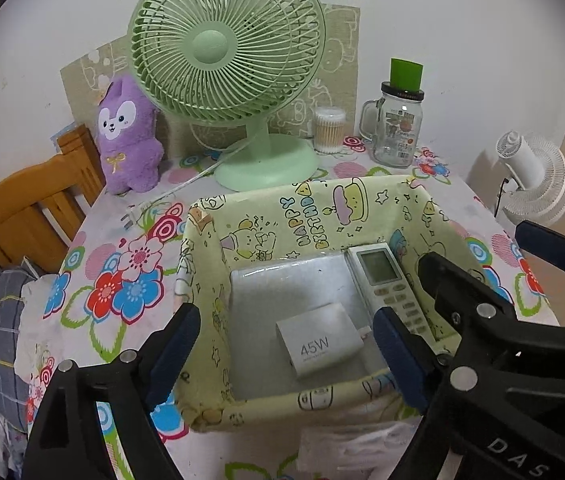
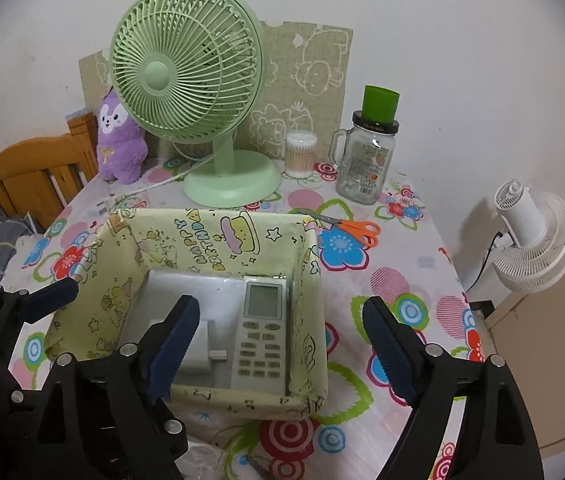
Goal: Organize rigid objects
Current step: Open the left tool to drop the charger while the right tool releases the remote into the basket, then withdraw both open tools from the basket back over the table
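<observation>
1. A yellow cartoon-print fabric box [image 1: 314,204] sits on the floral tablecloth [image 1: 122,272], near the front edge of the table.
2. Inside the box lie a white remote control [image 2: 262,332] along its right wall, a small white charger marked 45W [image 1: 318,340] near the front, and a flat silver-wrapped package [image 1: 290,280] beneath both.
3. The left gripper [image 1: 286,344] hangs over the near side of the box with its jaws wide apart; the charger lies below and between the pads, which do not press on it.
4. The right gripper [image 2: 278,344] stands with its jaws spread wide too, one pad over the box interior and the other outside the right wall; nothing is gripped.
5. Orange-handled scissors [image 2: 346,226] lie on the cloth just beyond the box's far right corner.
6. Farther back stand a green desk fan [image 2: 202,92], a purple plush toy [image 1: 128,136] at the far left, a tub of cotton swabs [image 1: 328,130] and a glass mug jar [image 1: 396,128] with a green cup on its lid.
7. A white floor fan [image 2: 530,236] stands off the table to the right.
</observation>
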